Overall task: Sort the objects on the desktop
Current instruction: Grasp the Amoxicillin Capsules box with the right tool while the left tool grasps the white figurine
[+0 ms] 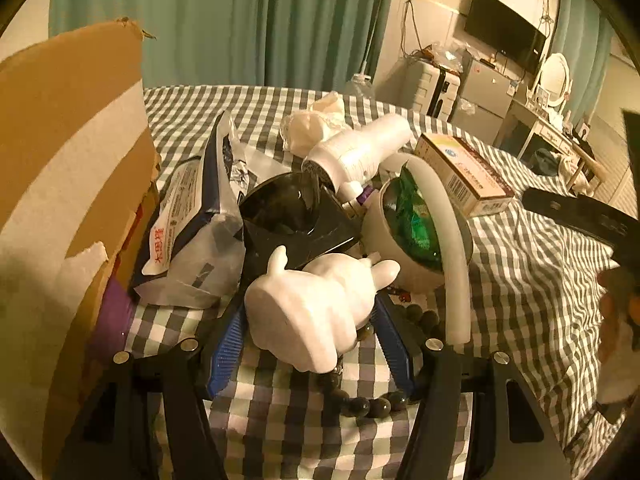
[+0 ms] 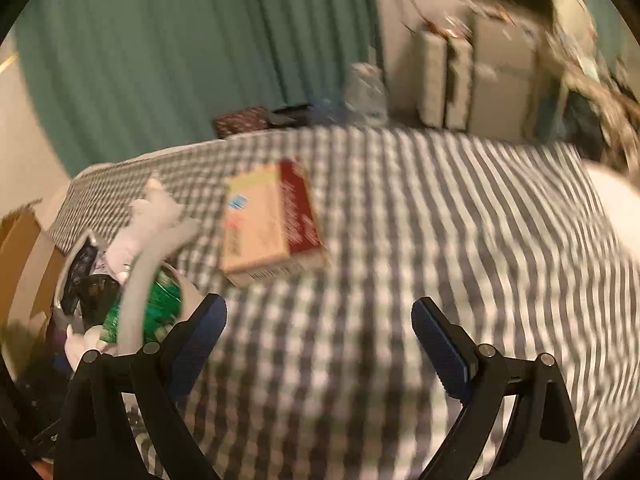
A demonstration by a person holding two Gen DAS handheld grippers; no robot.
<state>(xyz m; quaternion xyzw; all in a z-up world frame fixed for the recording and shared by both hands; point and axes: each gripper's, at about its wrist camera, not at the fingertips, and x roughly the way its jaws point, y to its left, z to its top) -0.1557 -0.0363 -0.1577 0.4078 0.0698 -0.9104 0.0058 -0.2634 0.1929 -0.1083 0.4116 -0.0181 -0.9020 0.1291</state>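
Note:
A white rabbit figurine (image 1: 312, 308) lies tilted between the blue pads of my left gripper (image 1: 310, 304), which is shut on its sides just above the checked cloth. Under it lies a dark bead bracelet (image 1: 368, 404). Behind it are piled a black glossy dish (image 1: 288, 212), a snack bag (image 1: 188, 216), a white bottle (image 1: 360, 148) and a white tub with green packets (image 1: 412, 220). My right gripper (image 2: 320, 320) is open over bare checked cloth with nothing between its fingers. Its view is blurred. A tan and red carton (image 2: 268, 220) lies ahead of it.
A tall cardboard box (image 1: 60, 160) stands at the left, close to the pile. Crumpled white tissue (image 1: 316, 120) lies at the back. The carton (image 1: 464, 172) sits right of the tub. A hand (image 1: 616, 320) shows at the right edge. The checked tablecloth (image 2: 440, 220) stretches right.

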